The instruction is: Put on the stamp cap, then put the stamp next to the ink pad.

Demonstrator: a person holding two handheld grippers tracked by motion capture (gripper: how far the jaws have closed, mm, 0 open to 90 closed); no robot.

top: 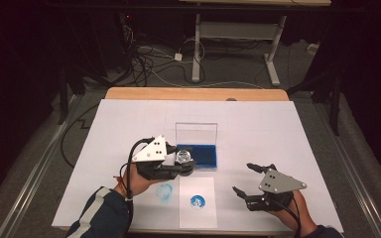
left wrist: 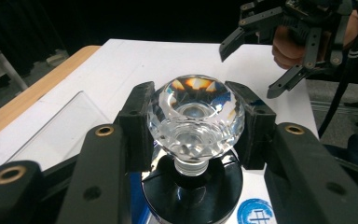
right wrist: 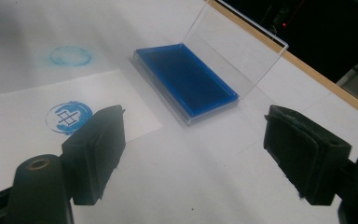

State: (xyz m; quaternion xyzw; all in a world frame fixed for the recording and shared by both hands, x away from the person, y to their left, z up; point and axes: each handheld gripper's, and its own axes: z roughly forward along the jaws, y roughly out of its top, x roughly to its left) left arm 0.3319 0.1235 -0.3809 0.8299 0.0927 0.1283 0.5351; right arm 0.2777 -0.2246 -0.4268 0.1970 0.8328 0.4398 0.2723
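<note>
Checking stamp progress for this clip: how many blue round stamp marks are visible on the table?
2: one crisp blue round stamp mark on the white paper sheet, one smudged blue ring on the white table cover left of it.

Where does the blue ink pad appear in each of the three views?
High view: blue ink pad at centre, beside the left gripper.
Left gripper view: I cannot make it out.
Right gripper view: upper middle.
Shared landmark: the round blue stamp print.
</note>
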